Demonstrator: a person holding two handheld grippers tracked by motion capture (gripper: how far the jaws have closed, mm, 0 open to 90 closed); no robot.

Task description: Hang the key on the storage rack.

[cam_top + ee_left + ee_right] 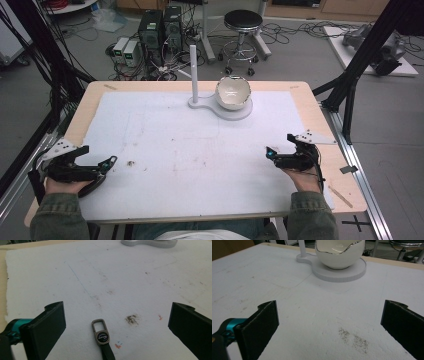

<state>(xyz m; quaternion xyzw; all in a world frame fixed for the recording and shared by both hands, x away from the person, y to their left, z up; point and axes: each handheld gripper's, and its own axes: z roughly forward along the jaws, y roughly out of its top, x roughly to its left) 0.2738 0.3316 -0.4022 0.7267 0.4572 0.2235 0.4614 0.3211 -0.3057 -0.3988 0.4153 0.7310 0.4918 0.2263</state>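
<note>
Two open grippers rest near a key ring on a white mat

On the left, the left gripper (107,165) sits at the mat's (200,150) near edge, jaws wide apart and holding nothing. In the left gripper view, the key ring (101,333) lies flat on the mat between the jaws, touching neither, beside a brown spot (131,319). Far back in the middle, a white bowl (233,92) sits on a stand (220,109) with a thin post (193,72). On the right, the right gripper (274,155) is open too, with only bare mat between its jaws
</note>
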